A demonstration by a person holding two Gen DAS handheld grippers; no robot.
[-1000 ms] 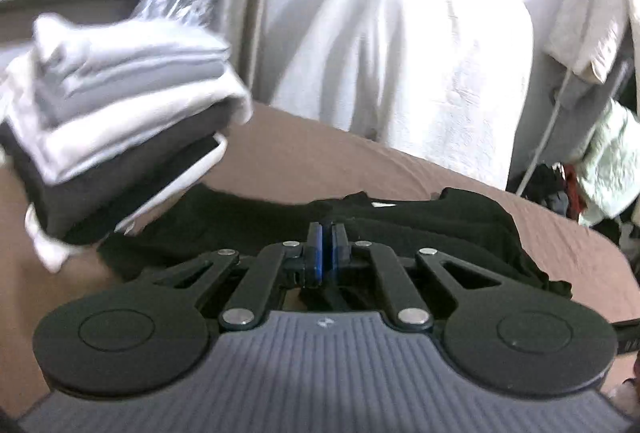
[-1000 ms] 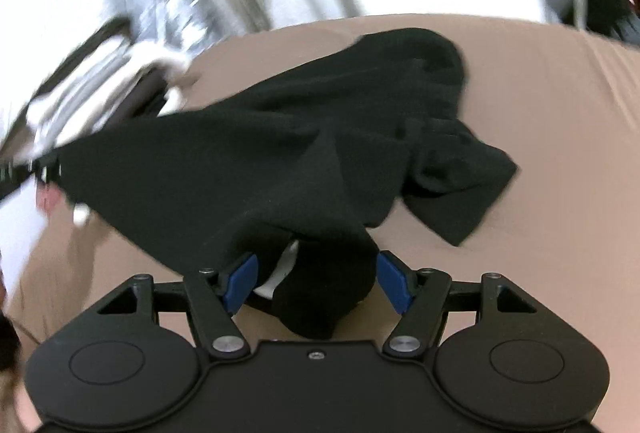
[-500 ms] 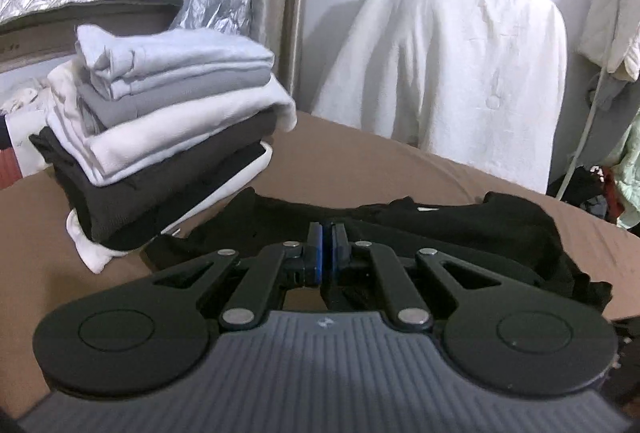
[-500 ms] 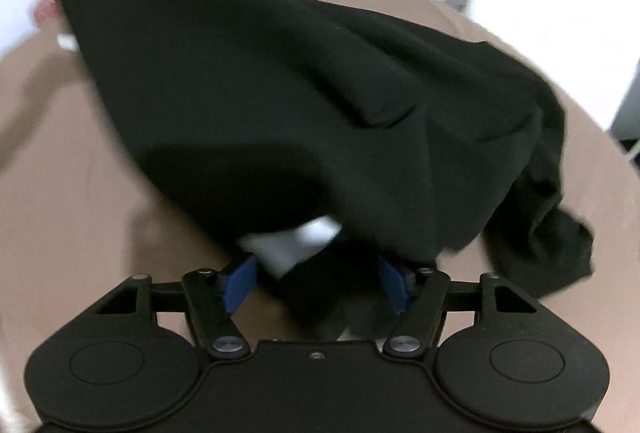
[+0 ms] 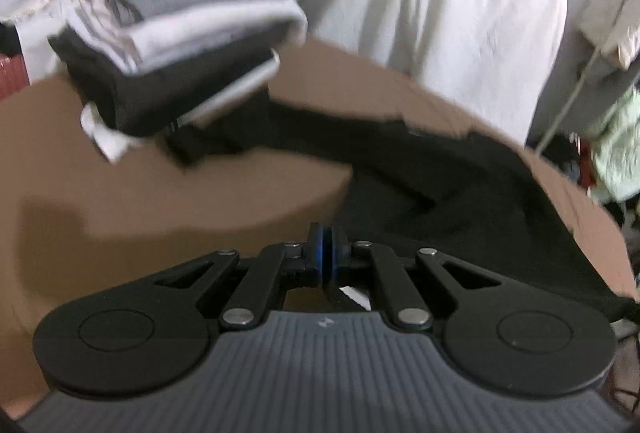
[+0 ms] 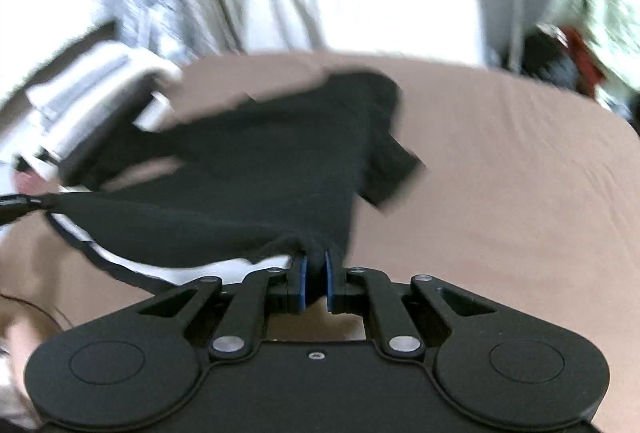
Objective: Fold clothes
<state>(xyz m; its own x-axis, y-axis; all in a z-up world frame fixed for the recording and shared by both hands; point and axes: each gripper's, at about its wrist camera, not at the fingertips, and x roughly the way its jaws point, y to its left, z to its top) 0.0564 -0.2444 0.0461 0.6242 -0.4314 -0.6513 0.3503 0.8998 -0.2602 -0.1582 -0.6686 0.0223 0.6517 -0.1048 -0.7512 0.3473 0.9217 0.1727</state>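
Bright indoor light, blown-out white backdrop (right view worst), heavy motion blur, fisheye bending at edges

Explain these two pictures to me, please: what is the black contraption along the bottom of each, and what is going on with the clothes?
No robot here: a person holds a two-finger gripper in each hand, and a small wide-angle camera on each one looks forward along its fingers. That is why black levers fill the bottom of both pictures.

One picture comes from the left gripper, the other from the right gripper. Both look down at a brown surface where a black garment lies spread out, with a stack of folded clothes behind it.

The right gripper's jaws are closing on a bunched edge of the garment, and the cloth is pinched between its blue pads. The left gripper's jaws are shut at another edge of the garment; whether cloth is caught there is hard to see. The pictures are blurred.
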